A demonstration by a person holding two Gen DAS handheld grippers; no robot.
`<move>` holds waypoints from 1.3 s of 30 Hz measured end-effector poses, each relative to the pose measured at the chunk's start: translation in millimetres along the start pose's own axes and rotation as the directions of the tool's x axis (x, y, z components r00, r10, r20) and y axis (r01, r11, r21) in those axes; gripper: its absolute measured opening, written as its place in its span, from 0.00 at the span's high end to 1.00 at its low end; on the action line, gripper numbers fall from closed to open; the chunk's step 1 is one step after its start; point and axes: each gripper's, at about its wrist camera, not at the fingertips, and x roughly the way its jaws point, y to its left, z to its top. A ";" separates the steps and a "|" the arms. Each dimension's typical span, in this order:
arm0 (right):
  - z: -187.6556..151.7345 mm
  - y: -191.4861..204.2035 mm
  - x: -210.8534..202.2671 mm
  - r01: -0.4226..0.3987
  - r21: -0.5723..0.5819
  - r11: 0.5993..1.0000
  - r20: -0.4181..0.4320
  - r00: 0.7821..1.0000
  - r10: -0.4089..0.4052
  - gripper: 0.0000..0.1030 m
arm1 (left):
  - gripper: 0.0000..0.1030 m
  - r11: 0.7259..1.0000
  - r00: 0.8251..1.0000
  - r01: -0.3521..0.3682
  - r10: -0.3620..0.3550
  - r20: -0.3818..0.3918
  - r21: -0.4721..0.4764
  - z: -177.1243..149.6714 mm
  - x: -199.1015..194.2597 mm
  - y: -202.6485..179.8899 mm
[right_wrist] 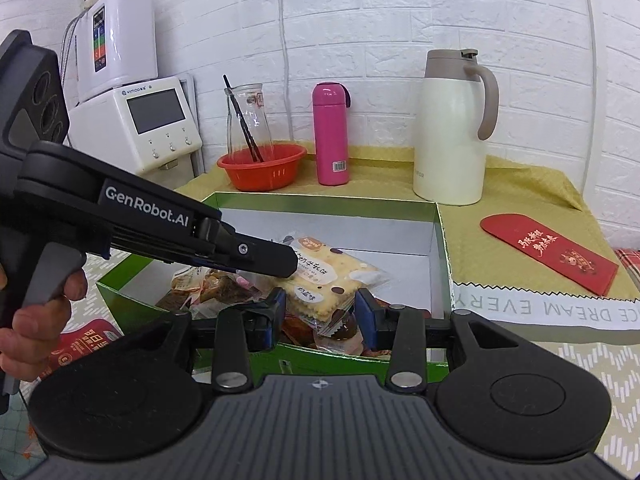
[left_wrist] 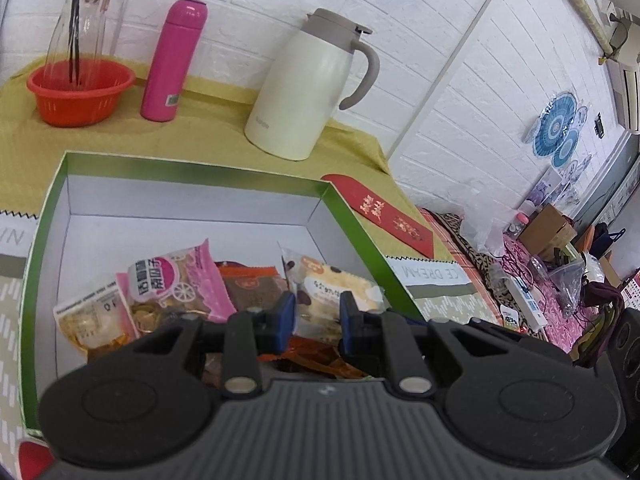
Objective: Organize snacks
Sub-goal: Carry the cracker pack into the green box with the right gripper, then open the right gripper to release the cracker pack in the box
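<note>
Left hand-held gripper [left_wrist: 318,316] has its fingers pressed nearly together, pinching the far corner of the cracker packet [left_wrist: 332,288]. In the right wrist view the same tool enters from the left, gripped at its handle by the person's left hand [right_wrist: 40,312], and its tip meets the upper left corner of the packet. Right hand-held gripper [right_wrist: 320,308] stands about half spread; its blue pads [right_wrist: 278,308] bear against the two side edges of the packet's near end. The cracker packet hangs tilted between both tools, above the near half of the green box [right_wrist: 442,248].

The green box is open-topped with a white interior and sits on the table [left_wrist: 24,152] toward its near edge. Other snacks lie in a heap in the box's near part: a pink packet [left_wrist: 188,280], a brown packet [left_wrist: 252,288] and an orange wrapper [left_wrist: 312,356]. The far part of the box floor is bare.

Along the far edge of the table, against the wall, from left to right:
- red basket [left_wrist: 80,96] with a glass bottle [left_wrist: 80,20] standing in it;
- pink flask [left_wrist: 172,60], upright;
- cream jug [left_wrist: 304,88], upright, handle to the right.

A red envelope [left_wrist: 380,212] lies flat near the table's right edge, just beside the box's far right corner.
</note>
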 end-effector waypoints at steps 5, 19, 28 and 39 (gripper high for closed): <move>-3.1 -4.0 8.2 0.018 0.001 1.000 -0.008 1.000 -0.018 0.22 | 0.75 1.000 1.000 -0.015 0.015 -0.002 -0.003 1.3 4.4 3.2; -9.4 2.2 -6.6 0.043 -0.062 0.997 0.042 0.998 -0.040 0.00 | 0.07 0.988 0.979 -0.140 0.128 0.161 0.069 -5.8 -26.3 -21.0; -9.3 12.0 -31.1 0.044 -0.070 0.997 0.049 0.998 -0.040 0.00 | 0.07 0.987 0.979 -0.128 0.111 0.172 0.095 -13.2 -52.8 -39.4; -15.7 38.7 -78.7 0.018 -0.085 0.996 0.074 0.997 -0.012 0.00 | 0.07 0.991 0.986 -0.055 0.035 0.161 0.124 -37.3 -112.5 -58.5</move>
